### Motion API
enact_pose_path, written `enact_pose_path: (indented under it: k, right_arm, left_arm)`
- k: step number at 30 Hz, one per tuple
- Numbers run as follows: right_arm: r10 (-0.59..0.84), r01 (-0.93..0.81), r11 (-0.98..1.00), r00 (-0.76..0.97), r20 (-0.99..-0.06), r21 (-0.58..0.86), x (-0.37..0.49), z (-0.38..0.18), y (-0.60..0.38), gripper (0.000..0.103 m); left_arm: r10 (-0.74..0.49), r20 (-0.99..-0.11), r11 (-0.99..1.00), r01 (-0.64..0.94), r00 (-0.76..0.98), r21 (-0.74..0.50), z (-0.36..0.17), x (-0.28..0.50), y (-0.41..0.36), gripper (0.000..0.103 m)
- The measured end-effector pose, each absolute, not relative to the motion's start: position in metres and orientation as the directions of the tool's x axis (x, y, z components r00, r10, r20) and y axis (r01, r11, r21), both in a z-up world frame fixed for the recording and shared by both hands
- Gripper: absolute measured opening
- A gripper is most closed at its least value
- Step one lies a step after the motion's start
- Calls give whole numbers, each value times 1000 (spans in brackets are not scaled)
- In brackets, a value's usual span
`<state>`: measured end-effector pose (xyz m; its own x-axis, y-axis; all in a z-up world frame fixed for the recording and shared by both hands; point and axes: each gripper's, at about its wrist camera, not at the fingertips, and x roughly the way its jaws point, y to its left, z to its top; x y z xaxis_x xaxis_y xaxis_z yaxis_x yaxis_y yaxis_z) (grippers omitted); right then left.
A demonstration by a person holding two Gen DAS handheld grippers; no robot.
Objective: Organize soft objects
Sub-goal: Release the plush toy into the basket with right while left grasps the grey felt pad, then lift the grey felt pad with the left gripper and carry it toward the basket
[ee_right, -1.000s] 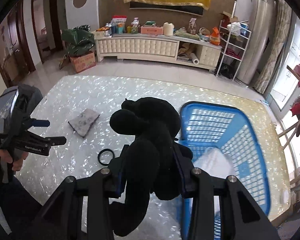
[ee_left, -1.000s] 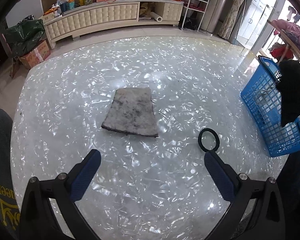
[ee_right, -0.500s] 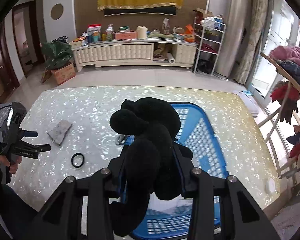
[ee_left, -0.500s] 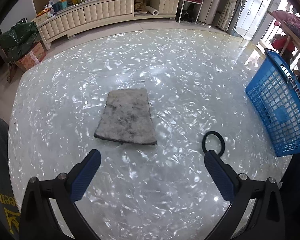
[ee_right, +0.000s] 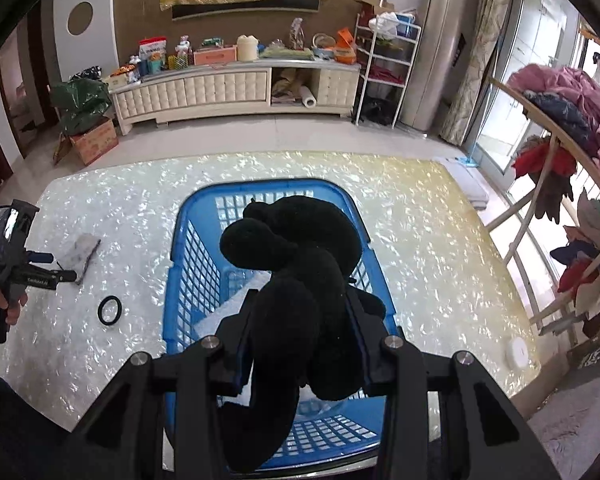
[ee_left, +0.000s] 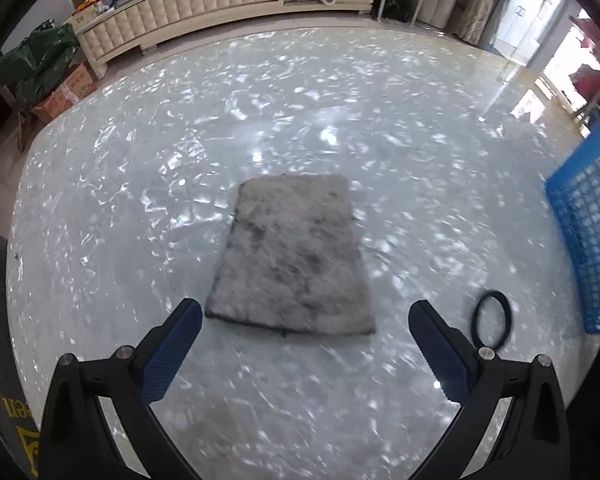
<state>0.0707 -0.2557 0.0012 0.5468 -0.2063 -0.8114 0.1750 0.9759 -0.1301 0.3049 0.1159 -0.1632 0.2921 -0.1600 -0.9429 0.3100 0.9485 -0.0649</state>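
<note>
My right gripper (ee_right: 300, 344) is shut on a black plush toy (ee_right: 296, 264) and holds it above the blue plastic basket (ee_right: 184, 256), which has something white inside. A grey fuzzy cloth (ee_left: 292, 256) lies flat on the pearly table (ee_left: 140, 160), just ahead of my open, empty left gripper (ee_left: 304, 344). The cloth (ee_right: 80, 252) and the left gripper (ee_right: 48, 268) also show at the left of the right wrist view. A black ring (ee_left: 492, 320) lies by the left gripper's right finger; it also shows in the right wrist view (ee_right: 110, 310).
The basket's side (ee_left: 584, 240) stands at the right of the left wrist view. A small white disc (ee_right: 518, 350) lies near the table's right edge. A rack with clothes (ee_right: 560, 120) stands right of the table. A long cabinet (ee_right: 236, 88) lines the far wall.
My right gripper has carried the plush toy rightwards, from beside the basket to over it. My left gripper has moved closer to the grey cloth.
</note>
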Motion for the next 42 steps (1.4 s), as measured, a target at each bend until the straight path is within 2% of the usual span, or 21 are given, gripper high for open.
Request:
enact_pose_path:
  k: [12,22,25,29,31,33,34,35,39,41,42]
  right_arm:
    - [-221,171,973,489,-844,-156,78,-9,-261,38]
    - [-216,159,974,452,-866,-160,79,-19,-267,38]
    - [-214,157,975,443,-871,-160,79,-21,-268,38]
    - [-213,160,974,433,-876,-158,79,-24,-270,39]
    - [-231,163,971,425,-875,-177,79,-24,-270,47]
    - [-268,164,962,432,-861,-217,78,-22,-266,67]
    - [-269,163,962,437,-858,-219,78,-20,-266,72]
    - [-260,161,965,446,-856,-209,78,-18,-266,77]
    - [-257,170,965,450,-855,-200,78,-15,-269,85]
    - [-252,170,966,444,-860,-195,77,-17,-271,88]
    - [-252,170,966,441,-861,-196,77,-18,-271,91]
  left_arm:
    - [-173,-944,955,281,282,-91,-179,337,131,103]
    - [-101,-954,949,315,284,-7,-180,348,110,102]
    - [-100,-954,949,314,282,-6,-180,346,106,99]
    - [-109,-951,942,336,289,-6,-174,339,98,89]
    - [-117,-949,937,349,293,-8,-172,336,94,83]
    - [-121,-948,934,358,295,-8,-169,333,90,72]
    - [-124,-947,931,365,297,-8,-168,331,88,69]
    - [-128,-945,929,370,299,-9,-166,330,86,60]
    - [-141,-942,922,388,304,-12,-160,323,76,33]
    - [-147,-941,917,400,304,-14,-159,320,71,26]
    - [-150,-941,915,404,303,-16,-159,320,70,20]
